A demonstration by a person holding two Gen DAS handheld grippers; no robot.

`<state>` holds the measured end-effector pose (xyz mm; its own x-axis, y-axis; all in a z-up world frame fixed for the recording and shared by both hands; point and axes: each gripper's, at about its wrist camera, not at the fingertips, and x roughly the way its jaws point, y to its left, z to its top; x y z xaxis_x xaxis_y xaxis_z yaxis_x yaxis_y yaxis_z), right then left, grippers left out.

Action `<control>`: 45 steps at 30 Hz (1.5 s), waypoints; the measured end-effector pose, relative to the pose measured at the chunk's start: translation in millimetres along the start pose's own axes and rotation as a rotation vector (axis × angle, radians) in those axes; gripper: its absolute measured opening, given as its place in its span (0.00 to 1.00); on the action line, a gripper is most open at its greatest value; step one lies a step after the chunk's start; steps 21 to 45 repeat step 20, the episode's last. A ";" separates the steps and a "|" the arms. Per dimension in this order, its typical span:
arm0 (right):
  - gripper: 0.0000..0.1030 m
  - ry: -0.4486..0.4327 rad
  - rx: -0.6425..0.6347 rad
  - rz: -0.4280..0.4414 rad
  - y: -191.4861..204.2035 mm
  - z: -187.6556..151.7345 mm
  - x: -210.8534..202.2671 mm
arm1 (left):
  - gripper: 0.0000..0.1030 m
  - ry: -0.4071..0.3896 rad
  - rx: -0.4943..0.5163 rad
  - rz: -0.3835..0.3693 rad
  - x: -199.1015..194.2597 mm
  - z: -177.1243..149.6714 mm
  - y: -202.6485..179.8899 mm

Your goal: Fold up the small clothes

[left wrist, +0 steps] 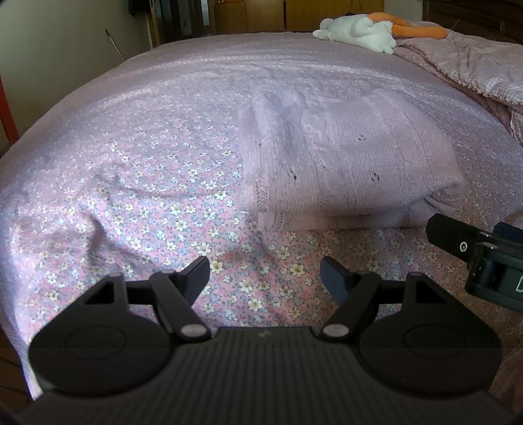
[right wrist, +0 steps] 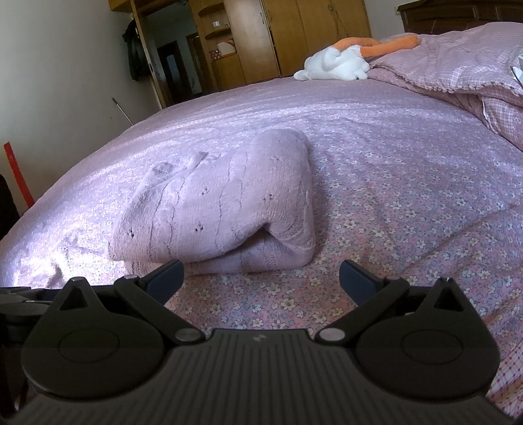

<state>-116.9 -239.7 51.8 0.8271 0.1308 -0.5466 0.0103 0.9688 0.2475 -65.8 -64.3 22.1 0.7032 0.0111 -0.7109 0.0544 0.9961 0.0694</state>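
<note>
You've got one folded lilac knitted sweater (left wrist: 343, 157) sitting on the bed (left wrist: 147, 196), and it's the only garment on there. It's a soft cable-knit with wavy vertical ribs and a few tiny dark eyelet dots, folded into a chunky, rounded bundle with layers stacked at the edge nearest you. From the right wrist view the same sweater (right wrist: 222, 209) has a little gap where the top layer arches over the lower fold.

The bed under the sweater wears a pink cotton sheet printed with small cream and blue flowers, smooth beyond the sweater and rumpled into soft ridges to its left.

Your left hand-held gripper (left wrist: 264, 278) hovers just short of the sweater's near edge, jaws spread wide, nothing between them. Your right hand-held gripper (right wrist: 260, 278) is the same deal: wide open, empty, with its left finger just in front of the sweater's bottom fold; I can't tell if it's touching.

Well beyond the sweater, at the far side, there's one white plush toy with long orange limbs (left wrist: 362, 29), and right of the sweater one crumpled pink checked quilt with a scalloped trim (left wrist: 470, 68). Behind the bed you can see wooden wardrobes (right wrist: 294, 36).
</note>
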 end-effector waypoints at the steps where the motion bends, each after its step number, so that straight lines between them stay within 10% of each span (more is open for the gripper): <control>1: 1.00 0.000 0.000 0.000 -0.1 0.0 0.1 | 0.74 0.000 0.001 0.000 -0.1 0.0 0.0; 45: 1.00 0.000 0.002 0.002 -0.7 0.1 0.3 | 0.74 0.007 0.009 0.001 0.0 -0.5 -1.2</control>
